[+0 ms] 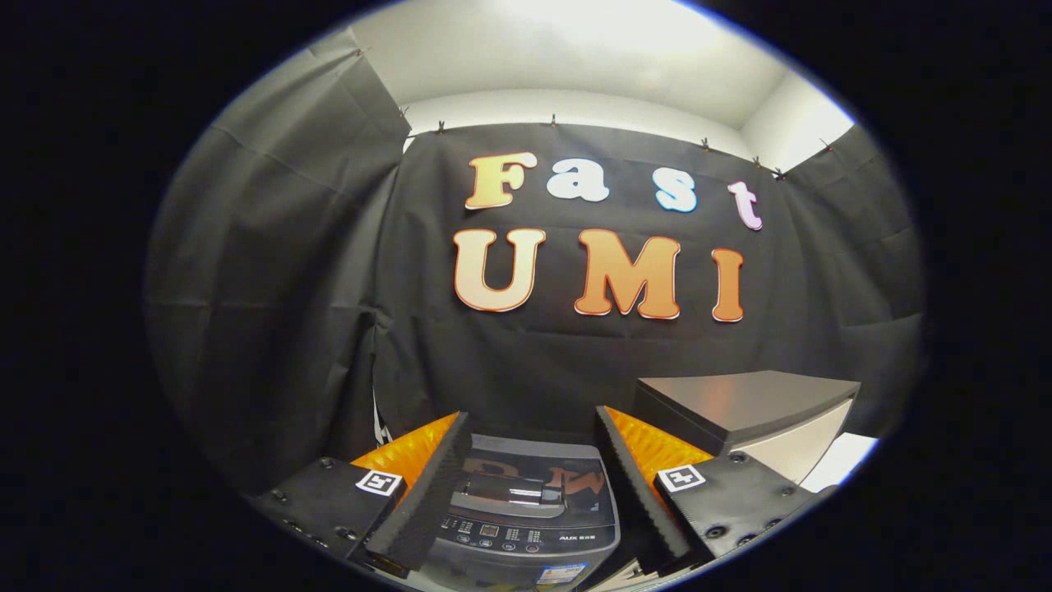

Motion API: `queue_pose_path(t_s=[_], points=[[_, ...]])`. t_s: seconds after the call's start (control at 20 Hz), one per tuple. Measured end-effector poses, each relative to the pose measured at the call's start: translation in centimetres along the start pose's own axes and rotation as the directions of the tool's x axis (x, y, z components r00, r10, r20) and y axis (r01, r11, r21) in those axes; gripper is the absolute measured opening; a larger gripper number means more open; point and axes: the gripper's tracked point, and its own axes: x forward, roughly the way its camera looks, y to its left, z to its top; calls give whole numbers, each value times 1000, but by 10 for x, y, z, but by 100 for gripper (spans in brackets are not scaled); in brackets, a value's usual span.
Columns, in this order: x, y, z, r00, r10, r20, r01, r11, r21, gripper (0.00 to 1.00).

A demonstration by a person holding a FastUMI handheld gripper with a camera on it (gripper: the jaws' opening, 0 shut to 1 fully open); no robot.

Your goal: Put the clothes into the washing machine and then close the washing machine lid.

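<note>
A small grey top-loading washing machine (526, 501) stands just ahead of my gripper (530, 448), seen between its two fingers. Its dark glossy lid (538, 481) lies flat and shut, with a handle near the front and a control panel (509, 534) below it. My gripper is open, its fingers (427, 485) spread wide to either side of the machine with nothing between them. No clothes show in this view.
A grey-topped cabinet or table (740, 403) stands to the right of the machine, beyond the right finger. A white surface (838, 460) shows low at the right. Black cloth walls close the booth behind and at the left.
</note>
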Motion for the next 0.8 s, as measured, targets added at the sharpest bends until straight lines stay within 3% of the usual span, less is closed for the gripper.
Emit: queue_pose_path(t_s=[0.8], points=[[-101,-5,-3,996,-91,-8,91,996,12,97]])
